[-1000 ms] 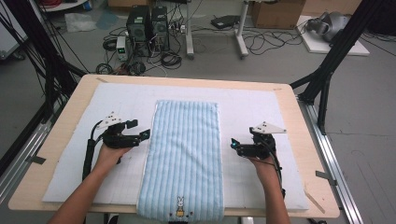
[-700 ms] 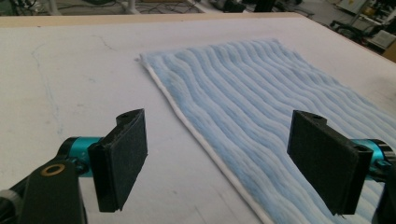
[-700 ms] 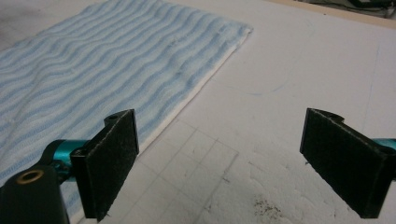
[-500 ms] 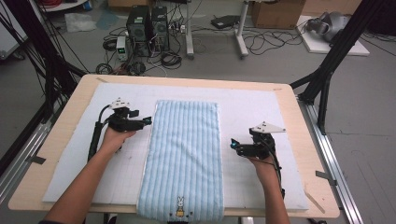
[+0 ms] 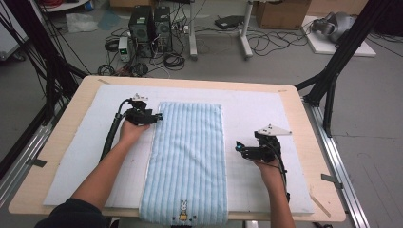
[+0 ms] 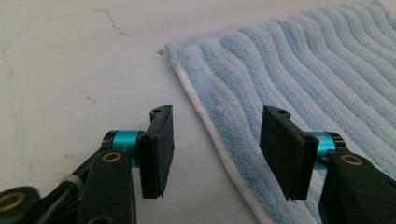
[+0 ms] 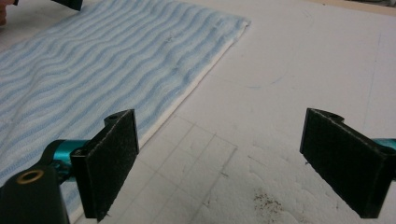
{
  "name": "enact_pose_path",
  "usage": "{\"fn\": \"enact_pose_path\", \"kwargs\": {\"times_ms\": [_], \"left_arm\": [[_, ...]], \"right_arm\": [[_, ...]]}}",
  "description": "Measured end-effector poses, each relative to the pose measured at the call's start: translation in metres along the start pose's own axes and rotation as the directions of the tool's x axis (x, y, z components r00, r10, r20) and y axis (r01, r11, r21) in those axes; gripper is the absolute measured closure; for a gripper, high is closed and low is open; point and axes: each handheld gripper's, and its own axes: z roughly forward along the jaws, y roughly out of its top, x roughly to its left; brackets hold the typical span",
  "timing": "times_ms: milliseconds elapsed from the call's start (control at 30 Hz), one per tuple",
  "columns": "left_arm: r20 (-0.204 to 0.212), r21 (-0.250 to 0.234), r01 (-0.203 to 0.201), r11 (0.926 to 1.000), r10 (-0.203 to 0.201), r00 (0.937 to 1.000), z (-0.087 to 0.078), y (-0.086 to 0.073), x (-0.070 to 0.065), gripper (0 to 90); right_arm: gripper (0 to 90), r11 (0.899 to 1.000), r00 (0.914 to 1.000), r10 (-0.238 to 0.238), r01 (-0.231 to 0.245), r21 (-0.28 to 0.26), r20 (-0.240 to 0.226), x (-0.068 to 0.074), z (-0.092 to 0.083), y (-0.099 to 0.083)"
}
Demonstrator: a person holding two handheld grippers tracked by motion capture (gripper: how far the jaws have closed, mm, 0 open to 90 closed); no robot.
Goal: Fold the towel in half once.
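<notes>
A light blue striped towel [image 5: 187,156] with a small rabbit print at its near end lies flat and lengthwise on the white mat. My left gripper [image 5: 157,116] sits at the towel's left edge, near the far left corner. In the left gripper view the towel's white hem [image 6: 219,144] runs between the two black pads [image 6: 159,140], which stand apart from it. These jaws have just been closing and stay part open around the hem. My right gripper [image 5: 239,148] rests on the mat beside the towel's right edge, wide open [image 7: 233,158] and holding nothing; the towel [image 7: 93,60] lies to its left.
The white mat [image 5: 266,114] covers a wooden table [image 5: 71,109]. Black frame posts [image 5: 332,71] rise at both sides of the table. Computer towers [image 5: 152,23] and cables lie on the floor beyond the far edge.
My left gripper has moved away from the person along the towel's left edge, toward the far left corner. The right gripper has stayed where it was.
</notes>
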Motion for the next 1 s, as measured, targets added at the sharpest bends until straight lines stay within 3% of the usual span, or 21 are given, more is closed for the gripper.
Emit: {"fn": "enact_pose_path", "kwargs": {"times_ms": [167,333,400,500,533,600,867,900,1000], "left_arm": [[-0.027,0.012,-0.073,0.9972,0.074,0.9969,0.000,0.000,-0.006,55.8],[0.028,0.008,-0.122,0.9925,0.122,0.9922,0.000,-0.001,-0.010,81.4],[0.032,0.004,-0.106,0.9944,0.106,0.9939,0.000,-0.001,-0.010,85.7],[0.072,-0.005,-0.028,0.9996,0.028,0.9970,0.001,-0.003,-0.003,86.3],[0.081,-0.003,-0.019,0.9998,0.019,0.9966,0.001,-0.003,-0.001,86.4],[0.082,-0.003,-0.020,0.9998,0.020,0.9964,0.001,-0.003,-0.001,86.4],[0.084,-0.007,-0.005,1.0000,0.006,0.9965,0.001,-0.003,-0.001,86.3],[0.084,-0.005,-0.010,0.9999,0.011,0.9965,0.001,-0.003,-0.001,86.3],[0.084,-0.003,-0.011,0.9999,0.011,0.9964,0.000,-0.003,0.000,86.3]], "right_arm": [[10.7,1.000,1.0000,0.002,-0.002,0.001,0.002,0.000,0.000,0.000],[10.7,1.000,1.0000,0.006,-0.006,0.003,0.004,0.000,0.000,0.000],[10.7,1.000,1.0000,0.003,-0.003,0.003,0.002,0.000,0.001,0.000],[10.7,1.000,0.9998,0.002,-0.002,0.004,0.020,0.002,0.004,0.001],[10.7,1.000,0.9997,0.004,-0.004,0.006,0.025,0.003,0.006,0.002],[10.7,1.000,0.9992,0.005,-0.005,0.010,0.039,0.005,0.011,0.005],[11.5,1.000,1.0000,0.003,-0.003,0.006,-0.008,0.007,0.031,0.019],[17.7,1.000,0.9999,0.014,-0.014,0.012,-0.004,0.007,0.035,0.022],[34.2,0.998,0.9973,0.053,-0.051,0.037,-0.051,0.004,0.054,0.030]]}}
